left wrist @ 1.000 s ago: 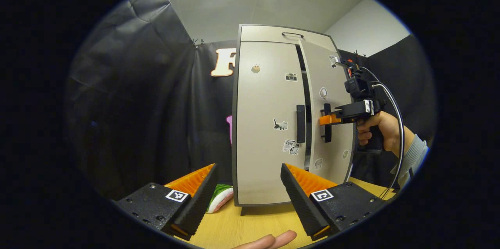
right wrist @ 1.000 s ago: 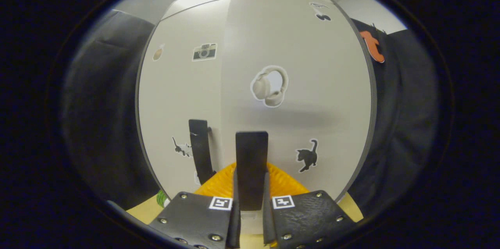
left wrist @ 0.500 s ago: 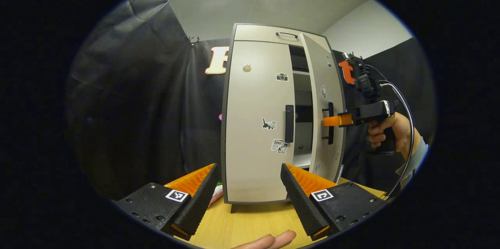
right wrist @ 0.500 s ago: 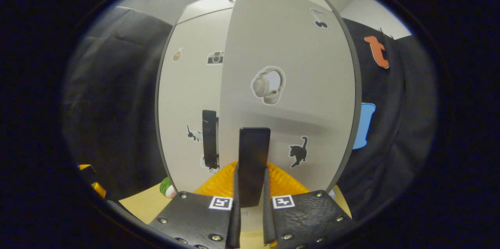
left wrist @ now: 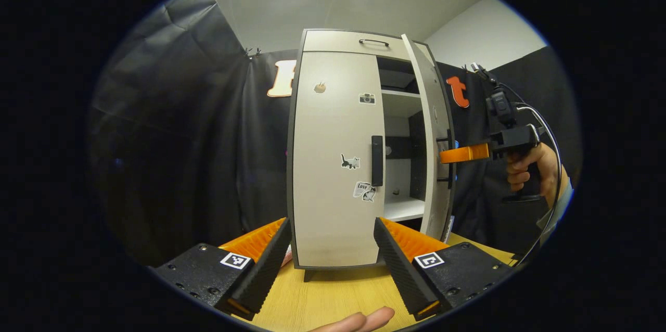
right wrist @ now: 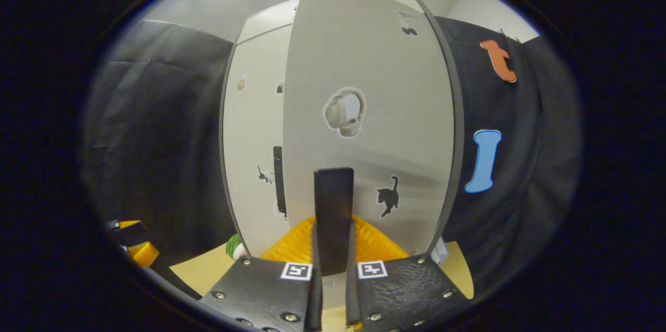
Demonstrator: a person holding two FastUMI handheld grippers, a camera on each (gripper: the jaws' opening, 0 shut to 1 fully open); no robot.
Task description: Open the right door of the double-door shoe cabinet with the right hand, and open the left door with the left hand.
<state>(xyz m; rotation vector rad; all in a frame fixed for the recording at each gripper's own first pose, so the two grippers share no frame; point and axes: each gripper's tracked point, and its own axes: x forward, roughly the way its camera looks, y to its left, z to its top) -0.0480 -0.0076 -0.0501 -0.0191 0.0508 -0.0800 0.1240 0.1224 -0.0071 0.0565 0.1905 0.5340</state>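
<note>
right door (left wrist: 434, 134) has swung further open since a second ago, exposing white shelves (left wrist: 398, 209) inside the cabinet (left wrist: 333, 46) on the table (left wrist: 333, 301). right gripper (right wrist: 331, 269) is clamped on the right handle (right wrist: 333, 212), both fingers pressing it. left door (left wrist: 333, 165) is closed, its handle (left wrist: 377, 161) untouched. left gripper (left wrist: 330, 249) hangs wide, near the cabinet base.

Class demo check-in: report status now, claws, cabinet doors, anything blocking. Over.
Right claw shut on right door handle, right door swung open. Left claw open, short of the shut left door. Left door handle unobstructed.
</note>
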